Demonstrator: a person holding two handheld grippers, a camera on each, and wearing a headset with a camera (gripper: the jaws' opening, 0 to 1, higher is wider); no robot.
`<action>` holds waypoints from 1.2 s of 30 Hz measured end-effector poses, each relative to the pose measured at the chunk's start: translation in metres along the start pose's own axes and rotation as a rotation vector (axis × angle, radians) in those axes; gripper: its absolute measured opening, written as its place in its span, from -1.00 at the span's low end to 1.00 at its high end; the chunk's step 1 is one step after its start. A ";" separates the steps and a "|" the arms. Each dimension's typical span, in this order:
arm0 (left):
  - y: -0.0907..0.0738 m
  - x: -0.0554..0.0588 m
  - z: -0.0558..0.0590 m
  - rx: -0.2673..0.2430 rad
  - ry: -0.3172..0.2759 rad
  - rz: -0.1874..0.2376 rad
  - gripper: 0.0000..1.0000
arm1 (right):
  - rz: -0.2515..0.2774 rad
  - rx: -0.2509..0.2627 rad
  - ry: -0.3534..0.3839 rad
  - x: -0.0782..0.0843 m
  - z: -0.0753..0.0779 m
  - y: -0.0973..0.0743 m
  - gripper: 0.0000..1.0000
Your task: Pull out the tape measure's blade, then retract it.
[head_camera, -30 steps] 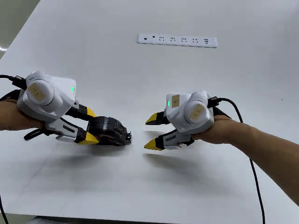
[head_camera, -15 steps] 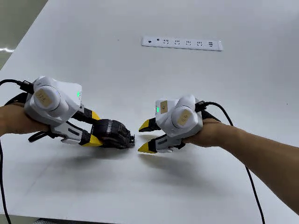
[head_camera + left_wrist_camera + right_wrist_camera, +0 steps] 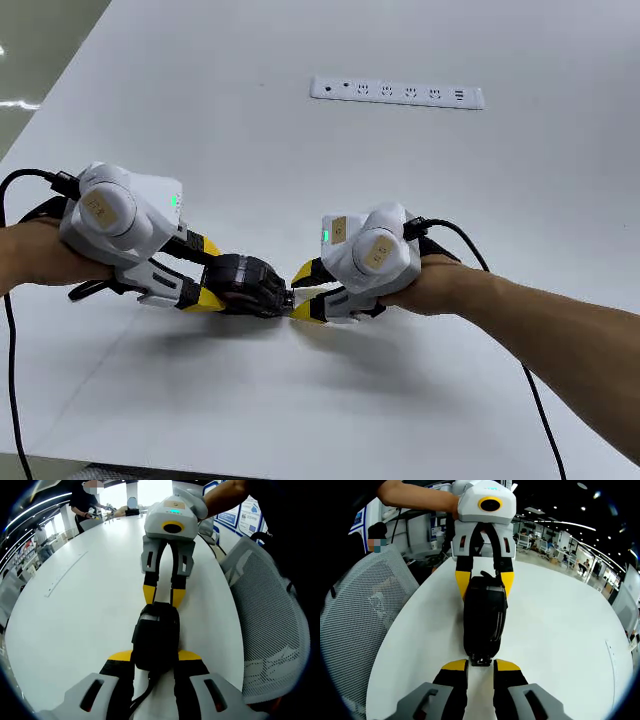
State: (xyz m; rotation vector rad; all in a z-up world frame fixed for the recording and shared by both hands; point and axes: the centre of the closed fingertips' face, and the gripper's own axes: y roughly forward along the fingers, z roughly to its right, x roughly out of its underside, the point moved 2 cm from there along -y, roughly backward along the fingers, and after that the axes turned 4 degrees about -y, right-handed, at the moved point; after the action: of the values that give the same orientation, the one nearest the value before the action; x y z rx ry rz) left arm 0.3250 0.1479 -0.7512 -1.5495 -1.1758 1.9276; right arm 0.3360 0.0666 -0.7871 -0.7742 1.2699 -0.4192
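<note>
A black tape measure (image 3: 250, 285) lies low over the white table (image 3: 300, 150), and my left gripper (image 3: 212, 273) is shut on its body. In the left gripper view the case (image 3: 157, 635) sits between my yellow-tipped jaws (image 3: 155, 655). My right gripper (image 3: 303, 291) faces it from the right, open, with one tip on each side of the case's front end. In the right gripper view the small blade hook (image 3: 481, 660) lies between my own tips (image 3: 481, 666), and the case (image 3: 485, 615) runs away toward the left gripper (image 3: 485, 580). No blade is drawn out.
A white power strip (image 3: 397, 92) lies at the far side of the table. Black cables (image 3: 470, 240) trail back from both grippers. A grey mesh chair (image 3: 270, 630) stands beside the table. The table's near edge runs just below the grippers.
My right gripper has moved left across the table until its tips flank the tape measure's front end. The left gripper has kept its hold on the case, nearly still.
</note>
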 end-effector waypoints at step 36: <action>0.000 0.000 0.001 -0.001 -0.028 0.007 -0.51 | -0.007 0.004 -0.032 0.003 0.000 0.004 -0.86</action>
State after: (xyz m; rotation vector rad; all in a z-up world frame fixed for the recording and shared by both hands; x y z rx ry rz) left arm 0.3244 0.1478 -0.7516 -1.5338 -1.1847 1.9596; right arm 0.3363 0.0669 -0.7923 -0.7797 1.2364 -0.4130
